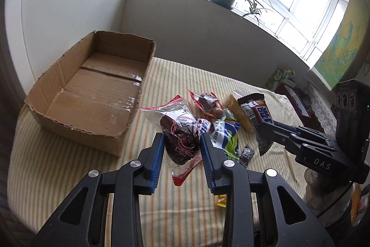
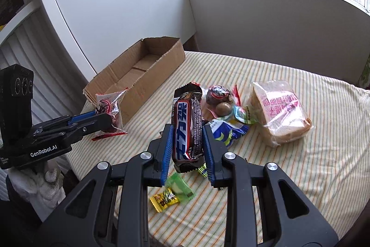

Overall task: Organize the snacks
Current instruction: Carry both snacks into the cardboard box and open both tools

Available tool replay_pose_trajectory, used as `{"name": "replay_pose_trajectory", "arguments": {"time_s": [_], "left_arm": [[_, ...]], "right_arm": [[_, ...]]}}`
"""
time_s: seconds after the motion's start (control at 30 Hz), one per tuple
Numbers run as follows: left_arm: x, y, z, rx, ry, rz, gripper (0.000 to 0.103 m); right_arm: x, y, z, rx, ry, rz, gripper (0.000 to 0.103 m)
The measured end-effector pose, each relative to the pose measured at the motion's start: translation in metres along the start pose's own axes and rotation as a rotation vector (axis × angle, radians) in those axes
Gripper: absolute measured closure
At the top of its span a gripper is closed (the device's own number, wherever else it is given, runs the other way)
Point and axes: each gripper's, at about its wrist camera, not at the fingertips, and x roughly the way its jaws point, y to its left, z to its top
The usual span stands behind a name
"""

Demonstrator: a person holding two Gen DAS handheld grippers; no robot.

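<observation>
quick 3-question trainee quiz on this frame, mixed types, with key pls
1. True or false: the brown cardboard box already holds snacks.
2. Which gripper grips the dark chocolate bar in the black-and-red wrapper? A) left gripper B) right gripper
3. Fill in: the left gripper holds a clear red-printed bag of dark ____.

Key: 1 false, the box is empty; 2 B; 3 dried fruit (likely dates).
</observation>
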Motion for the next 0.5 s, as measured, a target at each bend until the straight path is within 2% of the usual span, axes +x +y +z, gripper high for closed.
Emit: {"name": "replay_pose_trajectory", "arguments": {"time_s": [0.3, 0.5], "left_arm": [[-0.016, 0.047, 0.022, -0.03, -0.067, 0.113, 0.073], [-0.014, 0.077, 0.034, -0.053, -0.077, 0.167, 0.073]], "right_arm": [[0.034, 0.036, 0.045, -0.064, -0.008, 0.035, 0.077], [0.063, 0.054, 0.068, -0.056, 0.026, 0.104, 0.077]]}}
